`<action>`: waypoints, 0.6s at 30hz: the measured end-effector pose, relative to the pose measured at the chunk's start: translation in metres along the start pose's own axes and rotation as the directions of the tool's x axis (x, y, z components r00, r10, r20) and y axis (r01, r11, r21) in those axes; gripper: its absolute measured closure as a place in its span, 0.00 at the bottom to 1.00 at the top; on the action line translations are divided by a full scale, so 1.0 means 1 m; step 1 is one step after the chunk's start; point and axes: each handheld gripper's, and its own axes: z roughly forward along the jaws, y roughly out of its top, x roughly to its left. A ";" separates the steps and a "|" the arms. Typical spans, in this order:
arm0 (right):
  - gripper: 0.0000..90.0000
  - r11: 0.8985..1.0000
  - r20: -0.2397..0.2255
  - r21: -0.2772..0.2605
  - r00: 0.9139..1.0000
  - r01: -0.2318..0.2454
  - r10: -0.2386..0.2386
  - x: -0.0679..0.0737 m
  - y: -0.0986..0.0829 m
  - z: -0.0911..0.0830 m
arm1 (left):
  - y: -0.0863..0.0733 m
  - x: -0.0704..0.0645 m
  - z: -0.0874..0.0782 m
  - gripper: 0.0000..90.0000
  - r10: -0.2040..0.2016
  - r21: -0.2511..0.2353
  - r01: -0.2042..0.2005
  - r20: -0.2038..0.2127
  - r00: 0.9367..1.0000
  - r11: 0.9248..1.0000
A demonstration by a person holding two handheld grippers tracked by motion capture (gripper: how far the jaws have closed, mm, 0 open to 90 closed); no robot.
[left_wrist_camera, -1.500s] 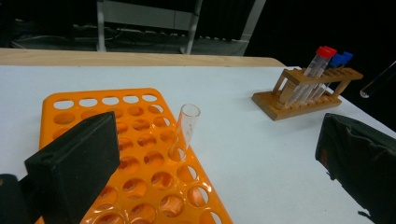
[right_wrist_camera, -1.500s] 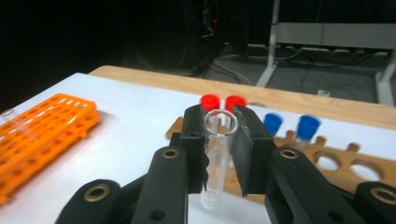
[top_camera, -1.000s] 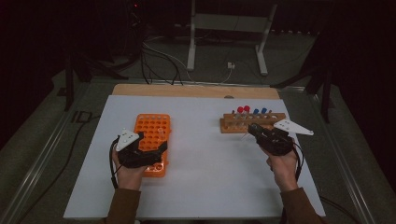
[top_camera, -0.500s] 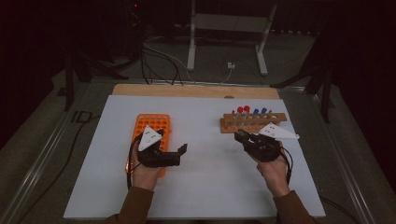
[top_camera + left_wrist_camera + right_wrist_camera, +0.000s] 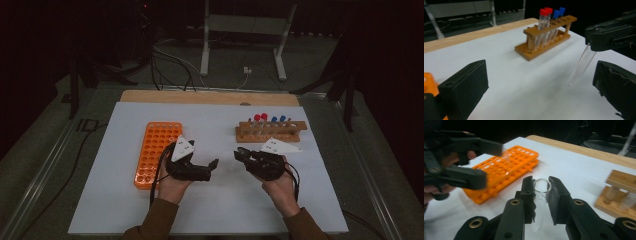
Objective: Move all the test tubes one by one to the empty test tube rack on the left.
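Mid-handover: my right claw clamps a clear tube near its rim, left claw gaping, probably to take it toward the orange rack.

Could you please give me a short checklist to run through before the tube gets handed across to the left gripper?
1. Right gripper clamped on the clear test tube near its open rim: ok.
2. Tube uncapped, looks empty: ok.
3. Left gripper jaws spread wide to receive it: ok.
4. Tube between the left jaws: not ok, it hangs beyond them.
5. Orange rack holes free: ok.
6. Tube tip above the table: cannot tell how far.
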 end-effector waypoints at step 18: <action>0.84 0.999 -0.099 0.018 0.994 0.043 -0.041 0.031 0.011 0.018 | -0.006 -0.023 0.013 0.46 0.122 0.069 -0.130 0.111 0.986 0.989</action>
